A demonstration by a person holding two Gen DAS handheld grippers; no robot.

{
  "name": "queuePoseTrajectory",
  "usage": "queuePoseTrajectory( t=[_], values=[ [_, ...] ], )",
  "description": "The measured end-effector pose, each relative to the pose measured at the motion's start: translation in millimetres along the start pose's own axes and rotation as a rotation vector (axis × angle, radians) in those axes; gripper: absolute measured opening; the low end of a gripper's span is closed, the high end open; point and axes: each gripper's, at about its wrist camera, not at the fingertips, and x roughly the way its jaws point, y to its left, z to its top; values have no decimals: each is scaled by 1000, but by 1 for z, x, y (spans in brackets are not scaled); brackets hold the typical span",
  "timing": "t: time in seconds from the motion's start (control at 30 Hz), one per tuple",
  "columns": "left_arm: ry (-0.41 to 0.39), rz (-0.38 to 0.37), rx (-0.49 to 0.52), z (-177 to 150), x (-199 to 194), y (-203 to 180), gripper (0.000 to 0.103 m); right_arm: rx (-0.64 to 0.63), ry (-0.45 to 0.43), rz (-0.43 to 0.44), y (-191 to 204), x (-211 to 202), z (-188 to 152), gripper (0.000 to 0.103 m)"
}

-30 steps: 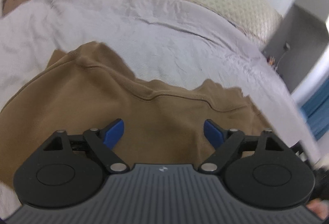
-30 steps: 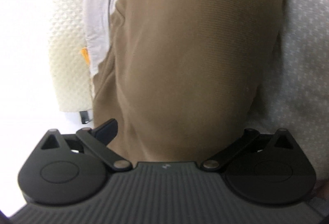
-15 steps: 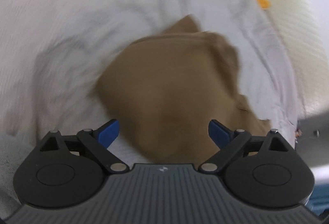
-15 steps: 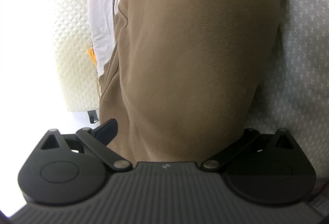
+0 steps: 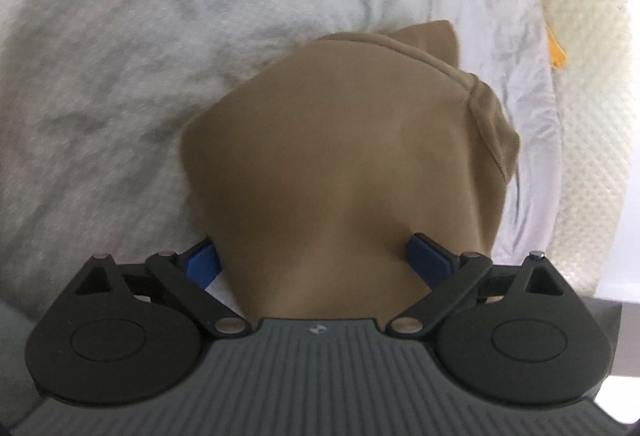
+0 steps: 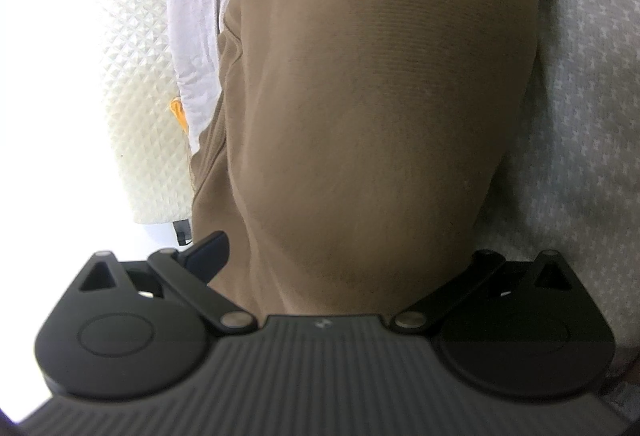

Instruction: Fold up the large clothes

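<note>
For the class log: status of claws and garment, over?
Left claw opening, brown garment between its blue pads. Right claw wide, garment under it. Nothing in the way.

Right tongs [image 6: 344,256]: far fingertip hidden under brown garment [image 6: 380,95]; bedsheet [image 5: 120,55] motion-blurred

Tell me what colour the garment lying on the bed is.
Tan brown, plain with no pattern. The garment shows best in the right wrist view.
</note>
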Motion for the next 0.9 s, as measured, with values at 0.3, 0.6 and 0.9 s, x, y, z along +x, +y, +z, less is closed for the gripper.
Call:
queuePoseTrajectory(
  t=[0.3,0.6,0.9],
  values=[
    [2,-148,158,4,-15,-17,98,-10,-7,15,3,-3,0,103],
    [3,-188,67,1,-25,12,99,-93,-28,91,38,10,-6,103],
    [14,-196,-148,-1,14,34,103,-41,-22,121,22,7,-1,103]
  ],
)
